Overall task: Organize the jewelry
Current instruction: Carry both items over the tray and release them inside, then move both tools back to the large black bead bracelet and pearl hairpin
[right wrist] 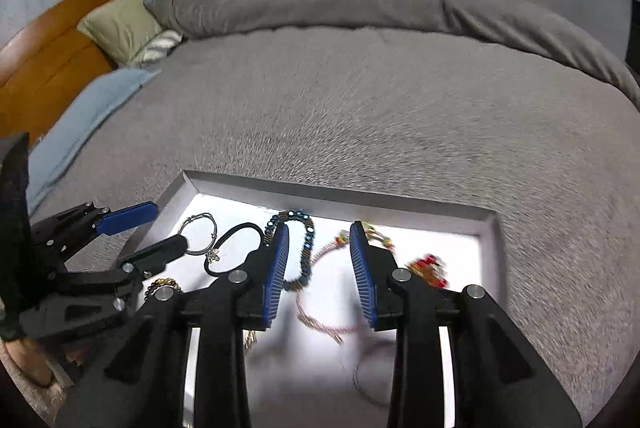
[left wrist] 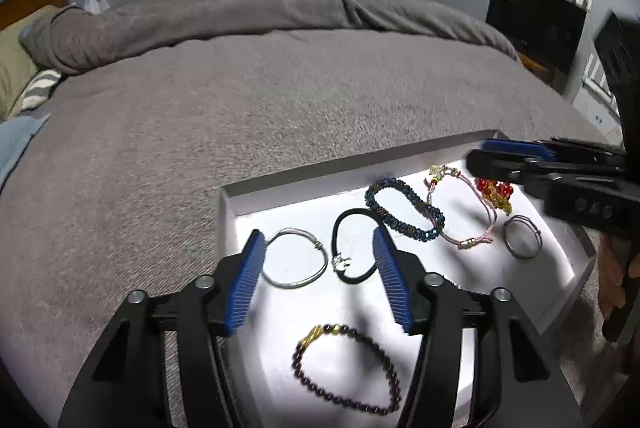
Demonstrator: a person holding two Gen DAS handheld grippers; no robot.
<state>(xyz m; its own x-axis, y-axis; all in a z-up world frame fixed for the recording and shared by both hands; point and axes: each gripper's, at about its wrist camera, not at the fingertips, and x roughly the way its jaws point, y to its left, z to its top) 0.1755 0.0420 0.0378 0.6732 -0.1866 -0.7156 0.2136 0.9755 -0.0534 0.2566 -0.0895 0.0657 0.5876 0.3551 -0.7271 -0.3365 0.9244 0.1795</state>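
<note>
— While my left claw point(left wrist: 318, 278) hangs over the white tray point(left wrist: 228, 212), what sits between its fingers?
— Nothing gripped; jaws apart. A silver bangle point(left wrist: 294, 258) and black hair tie point(left wrist: 354, 248) lie at twelve o'clock, a dark bead bracelet point(left wrist: 346, 368) at six, all on the tray.
— And from my right claw point(right wrist: 320, 276)?
— Jaws apart too, empty. A blue bead bracelet point(right wrist: 306, 248) and pink cord bracelet point(right wrist: 320, 320) lie below it; red beads point(right wrist: 430, 268) at three o'clock.

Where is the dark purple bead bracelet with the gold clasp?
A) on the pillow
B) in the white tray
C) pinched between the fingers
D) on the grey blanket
B: the dark purple bead bracelet lies flat on the floor of the white tray, below the left gripper, whose fingers are apart and hold nothing.
</note>
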